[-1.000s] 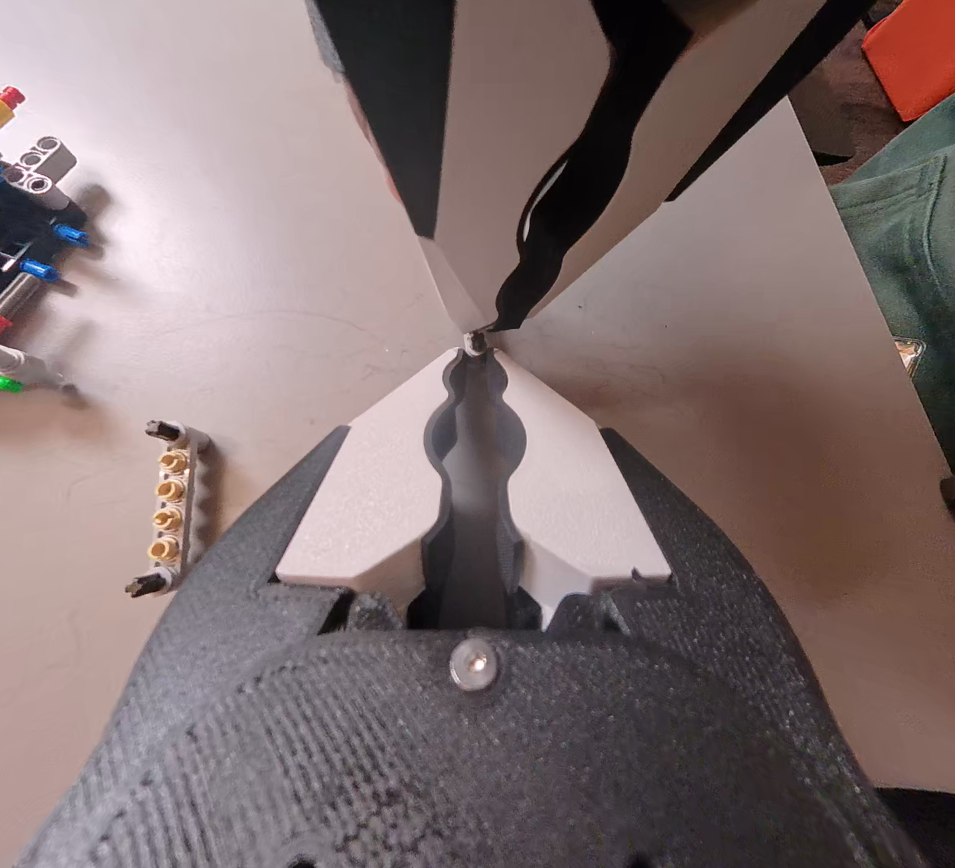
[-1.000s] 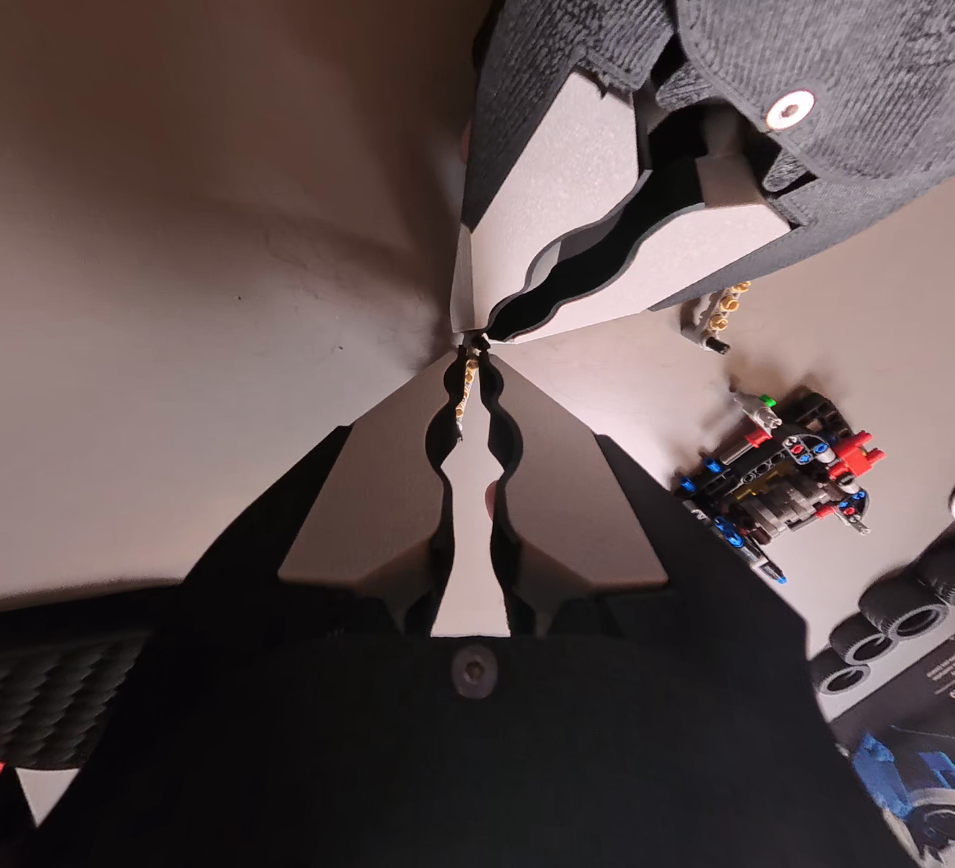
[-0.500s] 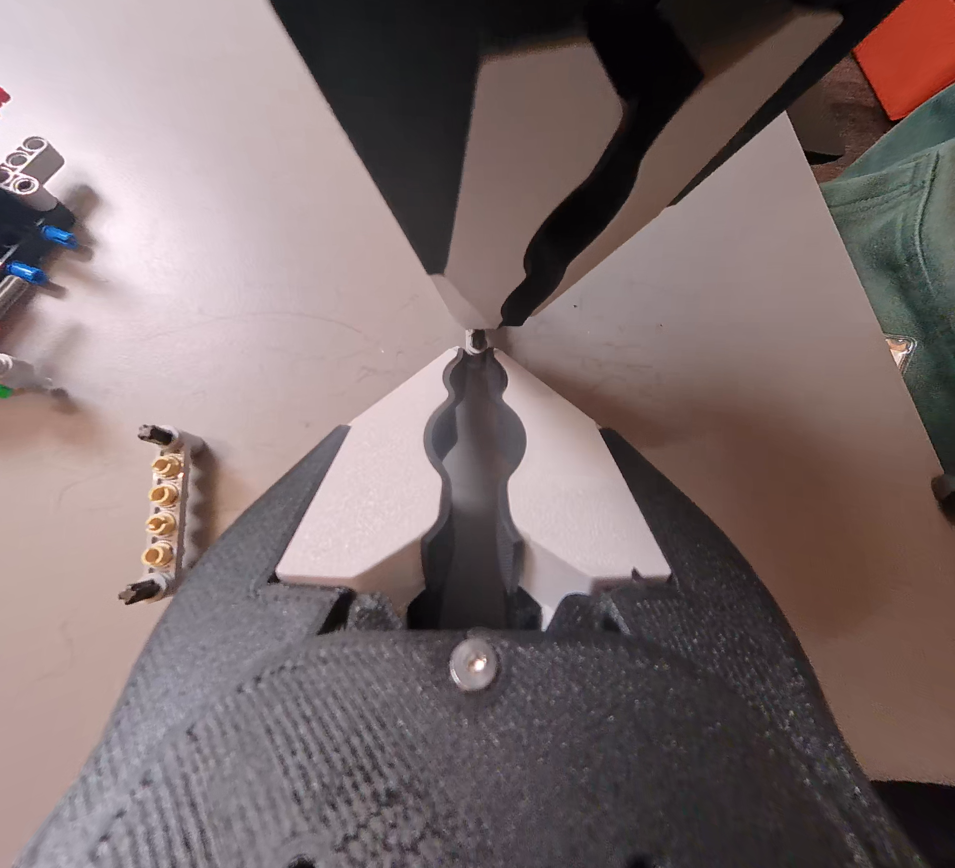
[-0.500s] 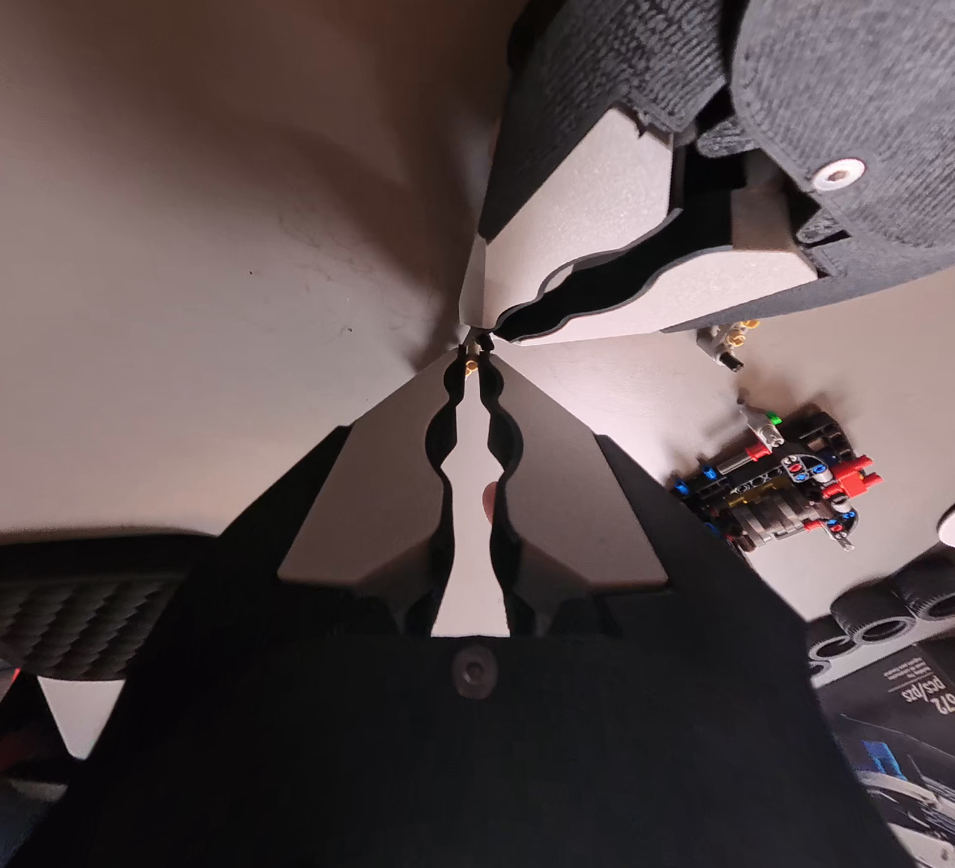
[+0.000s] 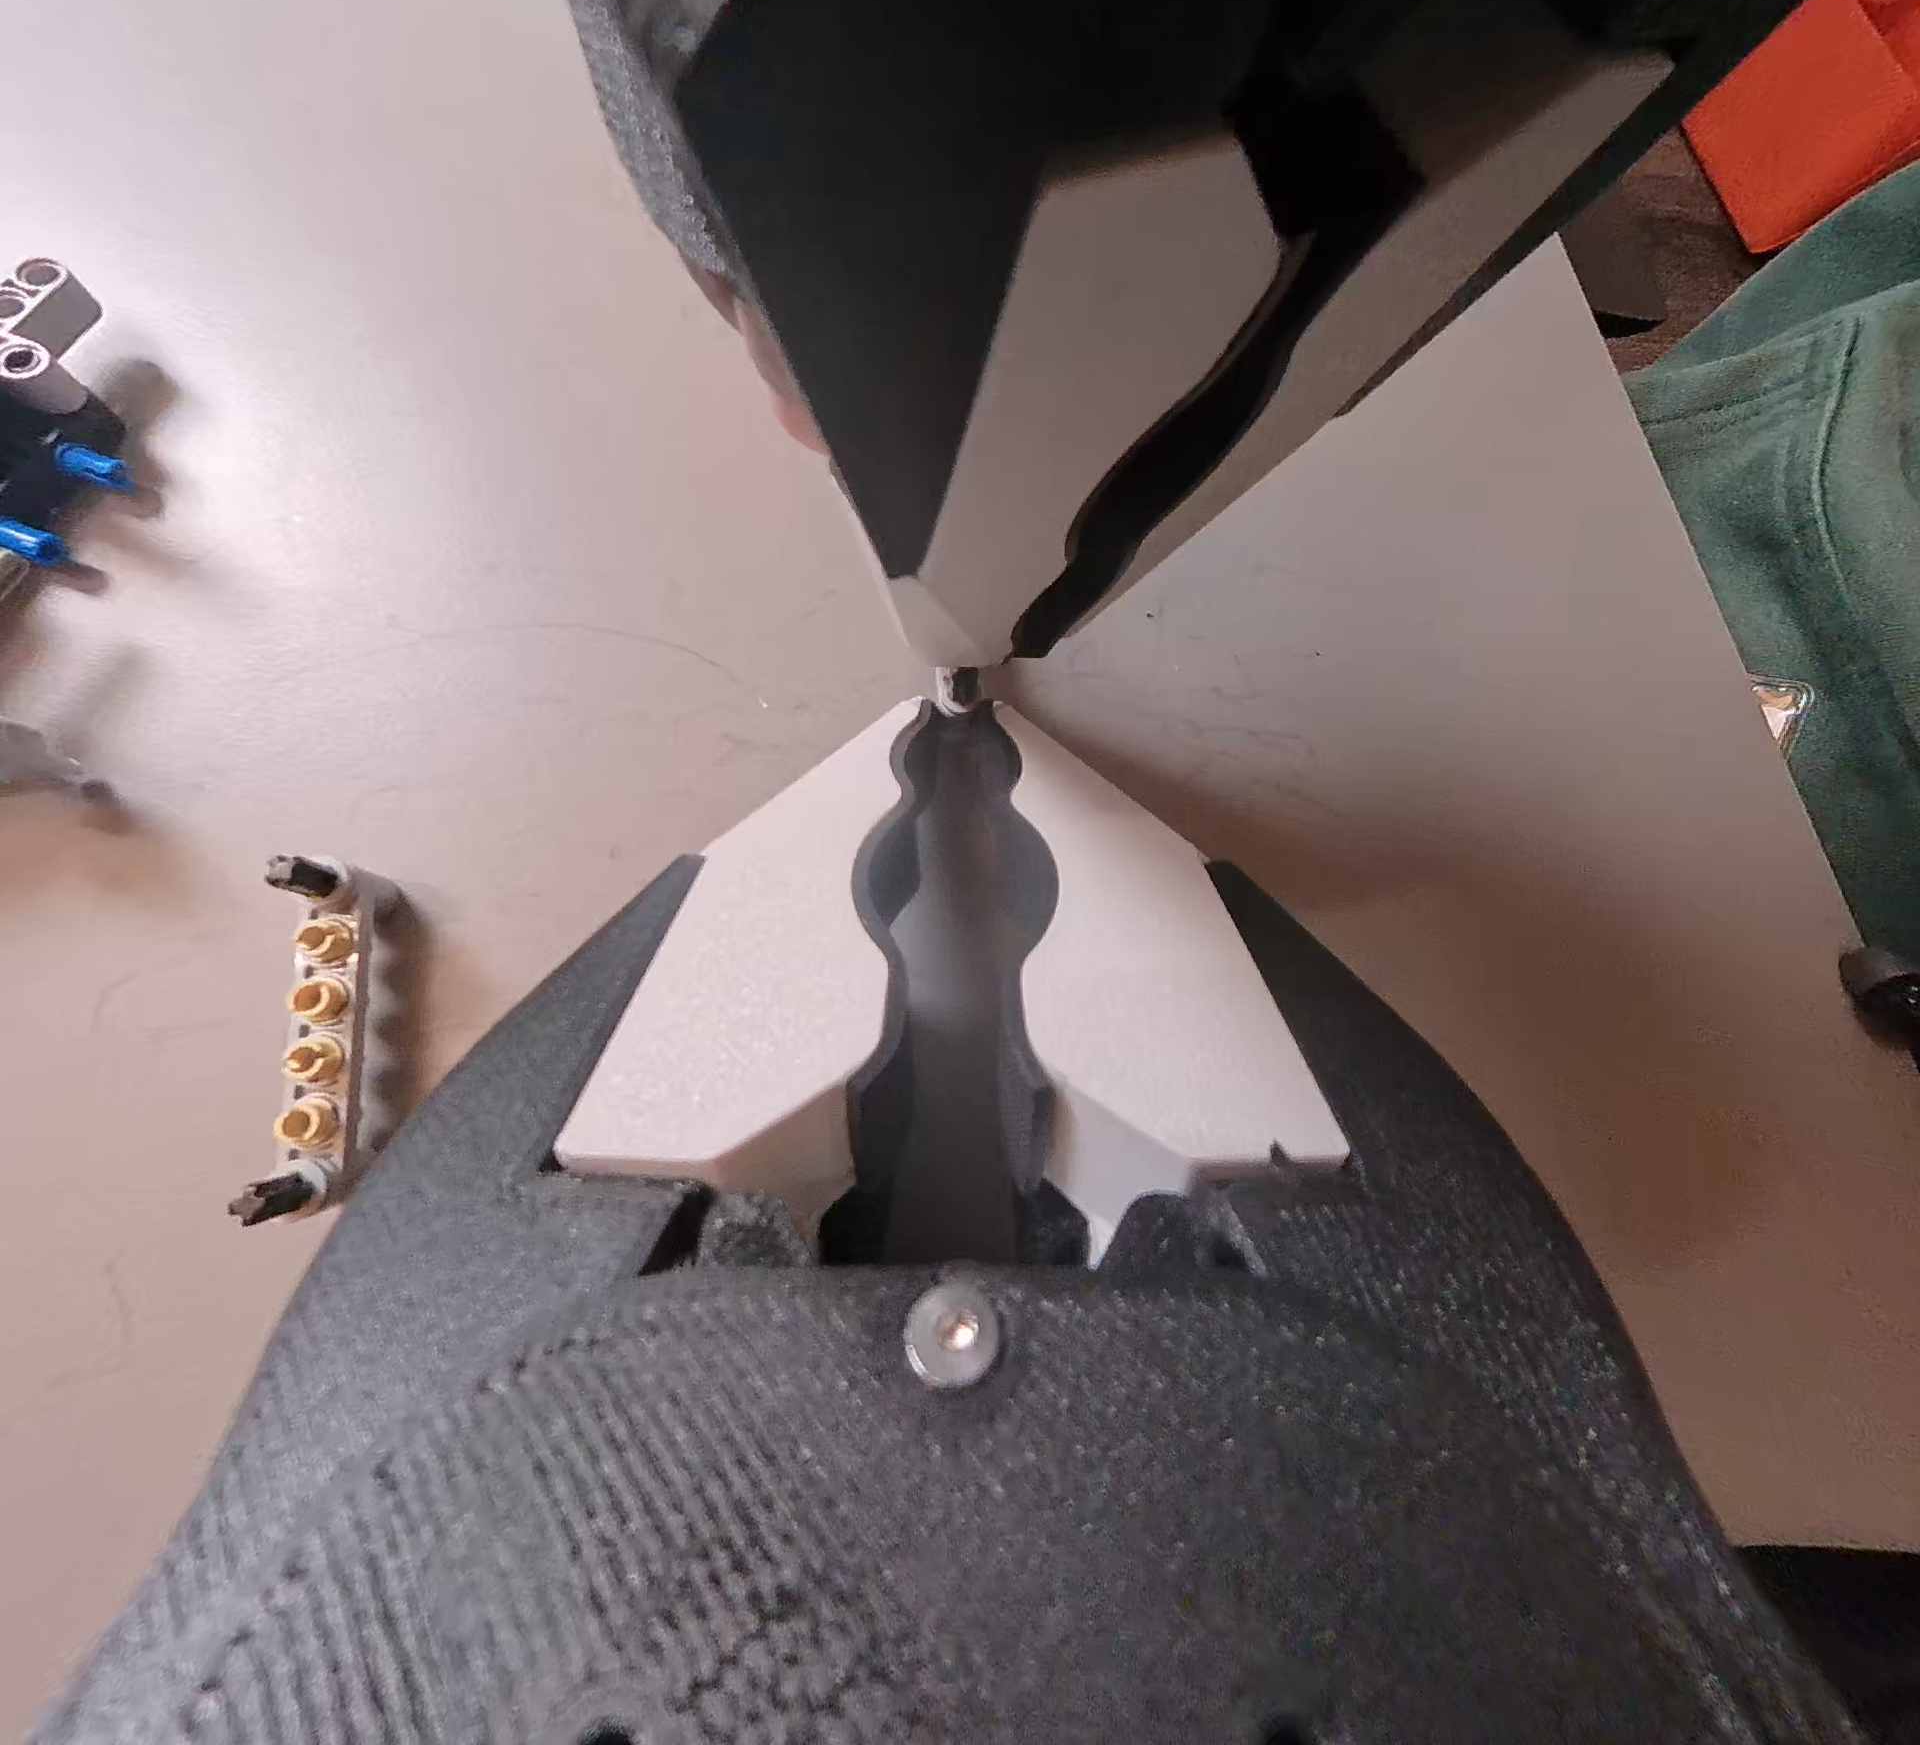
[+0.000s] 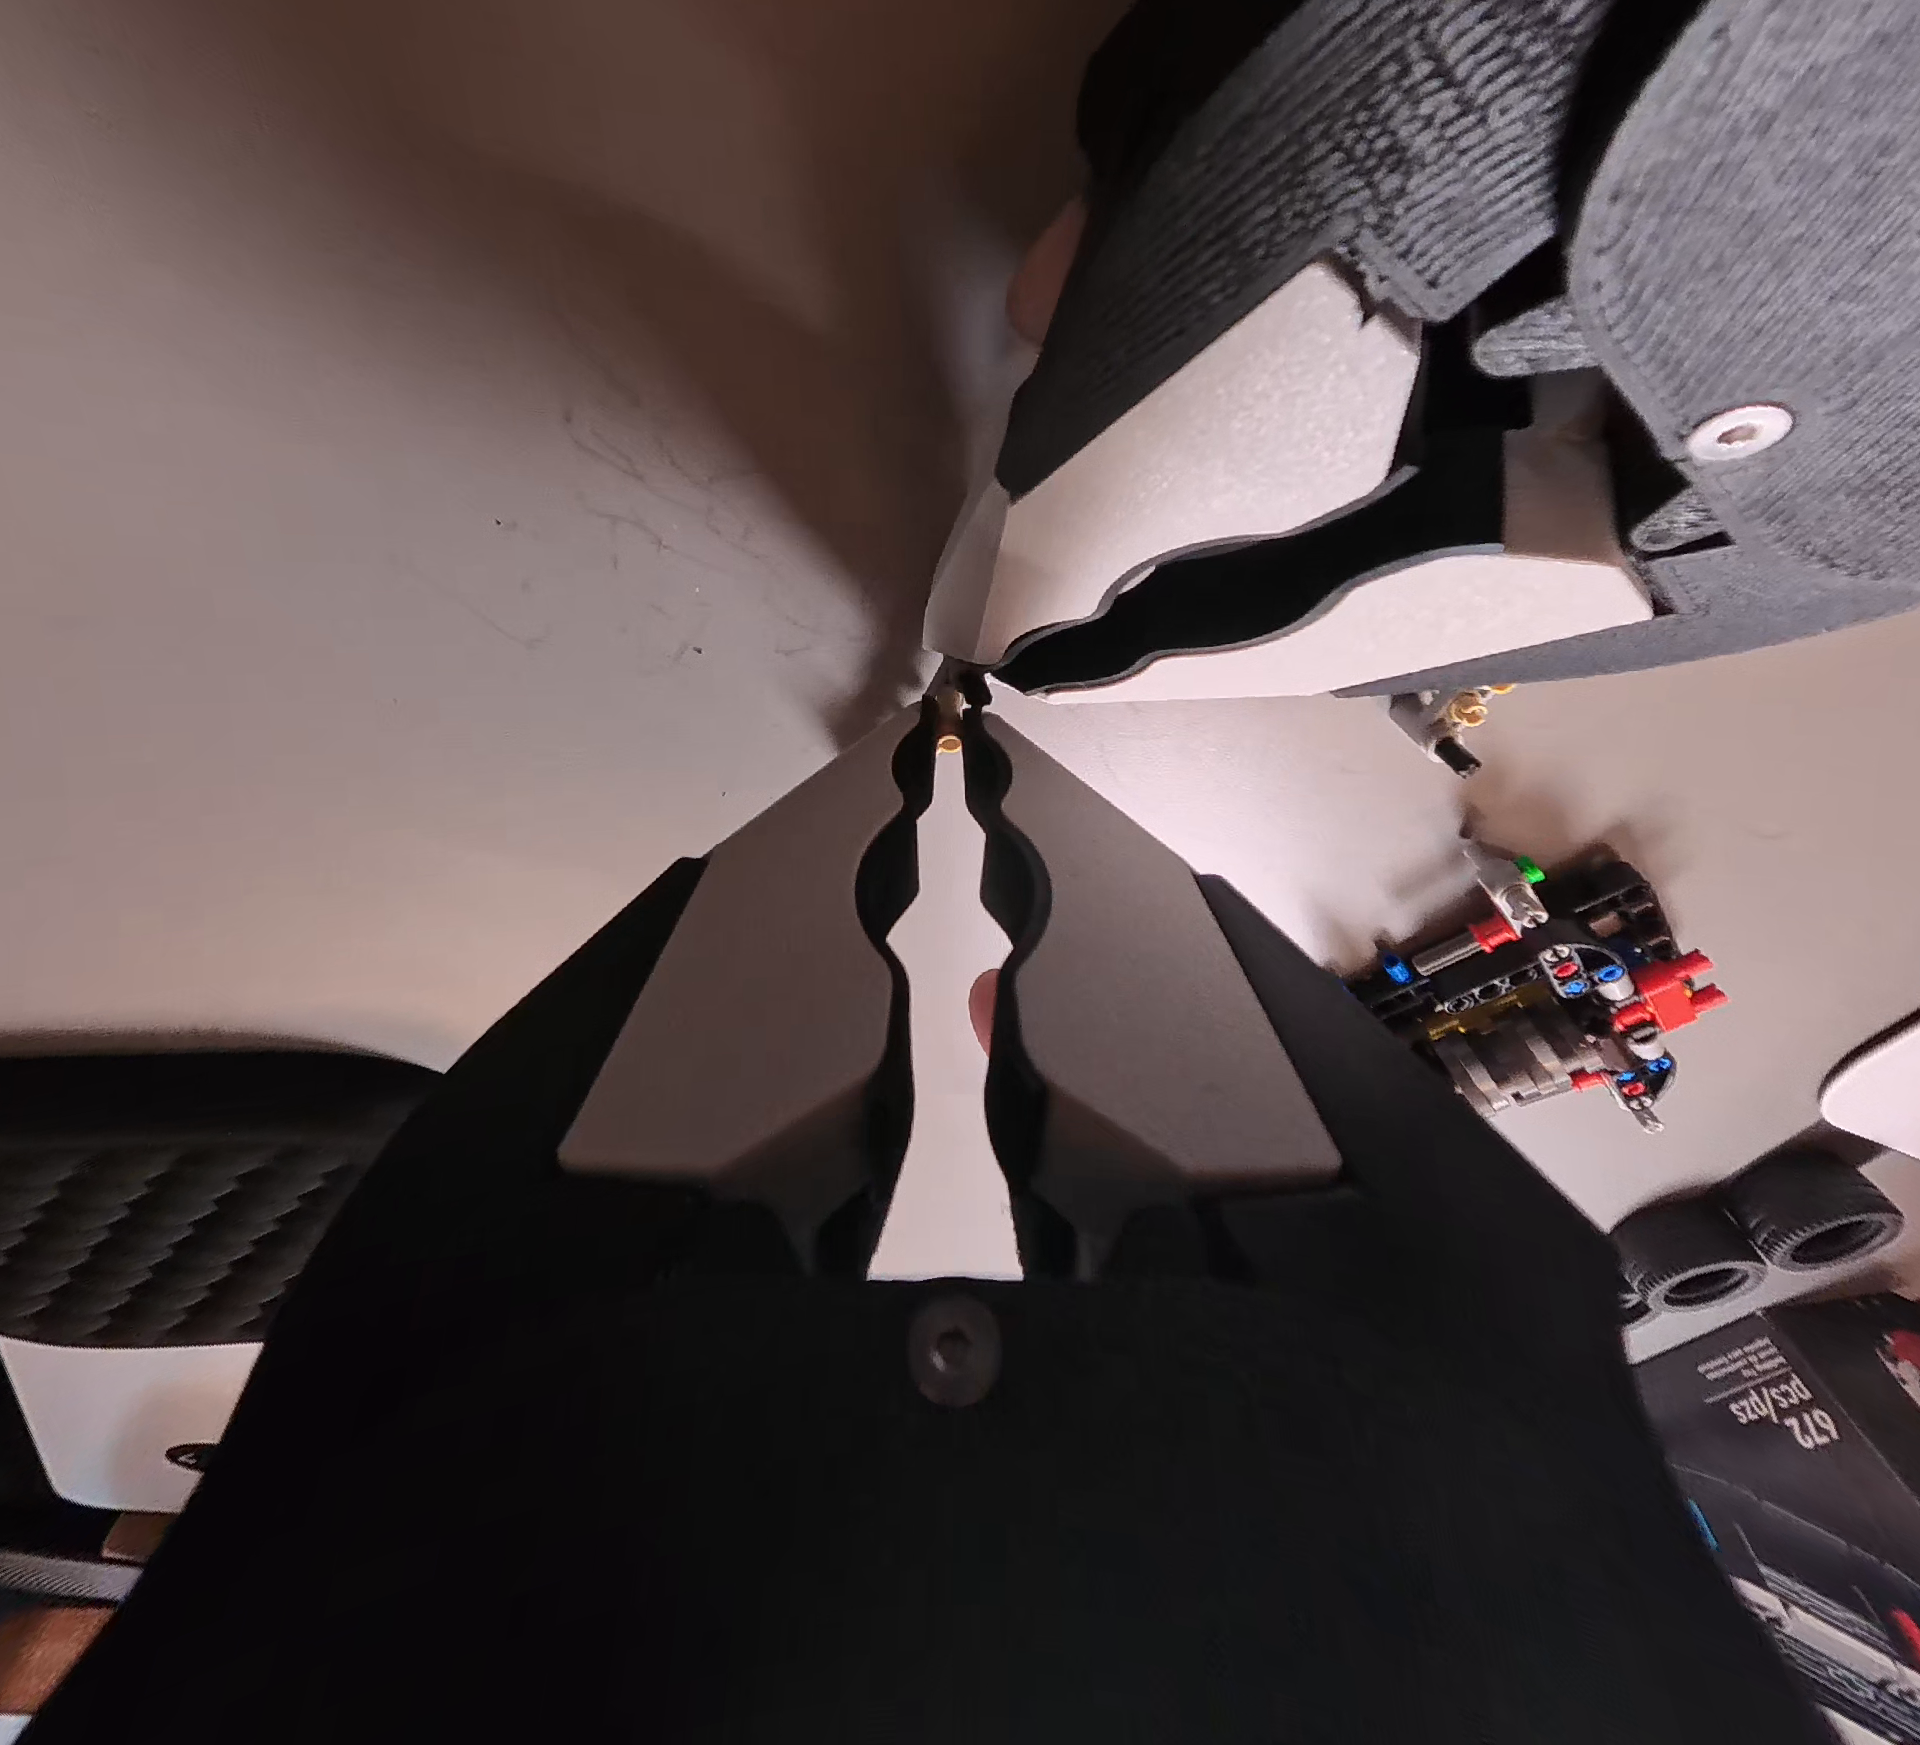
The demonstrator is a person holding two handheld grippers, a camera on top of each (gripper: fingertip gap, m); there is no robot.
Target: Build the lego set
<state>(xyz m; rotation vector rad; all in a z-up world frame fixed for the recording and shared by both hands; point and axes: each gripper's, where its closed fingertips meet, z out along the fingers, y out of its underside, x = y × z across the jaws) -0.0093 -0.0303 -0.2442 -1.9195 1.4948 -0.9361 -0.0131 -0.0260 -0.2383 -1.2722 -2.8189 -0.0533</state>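
Note:
In the left wrist view my left gripper (image 5: 958, 706) is shut on a small grey piece with a black pin (image 5: 958, 687), held above the table. My right gripper (image 5: 961, 654) comes down from above and meets it tip to tip. In the right wrist view my right gripper (image 6: 945, 713) is shut on a small tan pin (image 6: 948, 731), and the left gripper (image 6: 964, 661) reaches in from the upper right with its black-tipped piece (image 6: 972, 685) touching the pin's end. How the two pieces join is hidden by the fingertips.
A grey beam with tan pins (image 5: 317, 1035) lies on the beige table (image 5: 416, 345), also seen from the right (image 6: 1446, 719). A partly built black, red and blue model (image 6: 1538, 989), black tyres (image 6: 1756, 1238) and a dark box (image 6: 1818, 1508) sit right. Green cloth (image 5: 1787, 604) lies beyond the table edge. Left and right tips are no more than a few centimetres apart.
Both grippers stay tip to tip and shut. The right gripper has tilted and swung a little. The table items have drifted towards the frame edges in both views.

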